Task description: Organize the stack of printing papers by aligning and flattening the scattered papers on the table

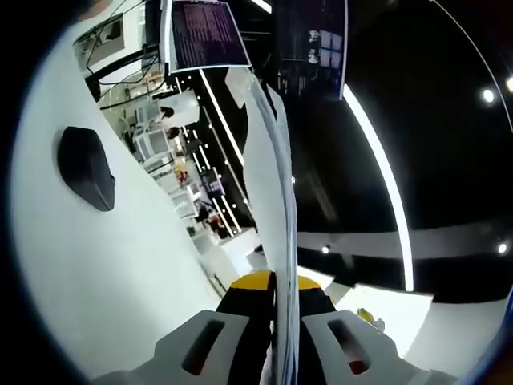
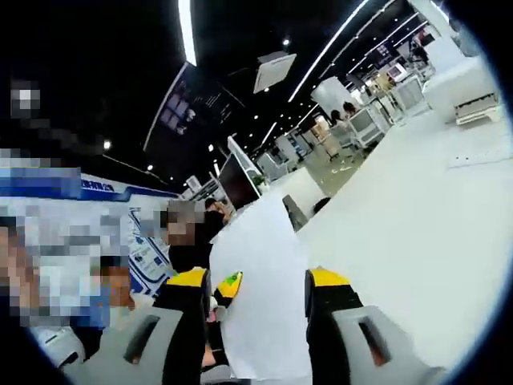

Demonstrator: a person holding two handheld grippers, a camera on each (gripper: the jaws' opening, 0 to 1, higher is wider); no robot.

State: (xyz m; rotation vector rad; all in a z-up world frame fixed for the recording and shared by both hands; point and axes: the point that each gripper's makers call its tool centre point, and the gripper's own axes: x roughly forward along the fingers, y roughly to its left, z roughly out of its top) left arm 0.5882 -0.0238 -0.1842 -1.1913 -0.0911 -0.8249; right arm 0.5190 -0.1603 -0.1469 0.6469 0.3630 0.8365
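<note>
White table (image 1: 104,265) under dark hall ceiling. Thin white printing papers (image 1: 268,200), light and floppy, lifted edge-on, clenched in left gripper (image 1: 276,337); sheet between right gripper (image 2: 256,321) fingers (image 2: 325,309), grip uncertain.

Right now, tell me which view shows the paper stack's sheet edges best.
The left gripper view. There the paper stack stands edge-on between the left gripper's jaws, so the layered sheet edges show as thin lines. The right gripper view shows the stack's broad white face between the right gripper's jaws, with no separate edges distinguishable.
</note>
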